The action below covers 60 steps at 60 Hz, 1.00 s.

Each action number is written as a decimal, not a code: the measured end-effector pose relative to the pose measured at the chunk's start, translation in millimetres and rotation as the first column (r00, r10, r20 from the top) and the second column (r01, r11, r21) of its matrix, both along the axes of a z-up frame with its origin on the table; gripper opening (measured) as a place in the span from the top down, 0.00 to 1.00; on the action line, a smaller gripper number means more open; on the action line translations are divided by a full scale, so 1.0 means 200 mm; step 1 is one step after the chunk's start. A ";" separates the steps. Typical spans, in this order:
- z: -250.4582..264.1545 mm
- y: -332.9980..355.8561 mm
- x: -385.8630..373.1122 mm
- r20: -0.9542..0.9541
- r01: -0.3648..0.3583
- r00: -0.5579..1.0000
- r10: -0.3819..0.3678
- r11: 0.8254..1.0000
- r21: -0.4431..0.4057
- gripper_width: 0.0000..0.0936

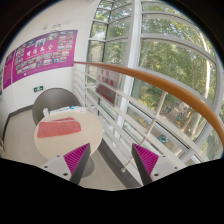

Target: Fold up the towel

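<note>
A pink towel [59, 127] lies folded flat on a small round white table [45, 146], ahead and to the left of my fingers. My gripper [111, 160] is held high, well above and to the right of the table. Its two magenta pads [77, 157] stand wide apart with nothing between them; only floor and railing show in the gap. The gripper is open and empty.
A grey chair [55, 100] stands behind the table. A curved wooden handrail [150, 80] on a glass balustrade runs along the right. Tall windows [160, 45] fill the right side. A wall with pink posters [40, 50] is at the left.
</note>
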State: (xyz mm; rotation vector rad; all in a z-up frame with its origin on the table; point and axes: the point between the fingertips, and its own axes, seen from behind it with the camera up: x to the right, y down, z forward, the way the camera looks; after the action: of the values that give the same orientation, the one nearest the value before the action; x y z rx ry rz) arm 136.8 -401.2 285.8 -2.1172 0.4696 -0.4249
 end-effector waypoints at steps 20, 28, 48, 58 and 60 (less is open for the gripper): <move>-0.45 0.13 -0.38 -0.045 -0.096 0.995 0.091 0.990 -0.103 0.08; -0.65 0.35 -0.80 -0.099 -0.211 0.975 0.200 0.971 -0.113 0.08; -0.96 1.52 -1.69 -0.115 -0.390 0.914 0.389 0.921 0.017 0.08; -1.19 2.05 -1.78 -0.069 -0.422 0.905 0.421 0.906 -0.010 0.08; -1.23 2.13 -1.79 -0.058 -0.424 0.905 0.422 0.906 -0.016 0.08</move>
State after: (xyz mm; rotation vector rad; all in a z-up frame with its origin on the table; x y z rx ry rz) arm -221.7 25.6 40.0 -2.1856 0.0228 -0.1236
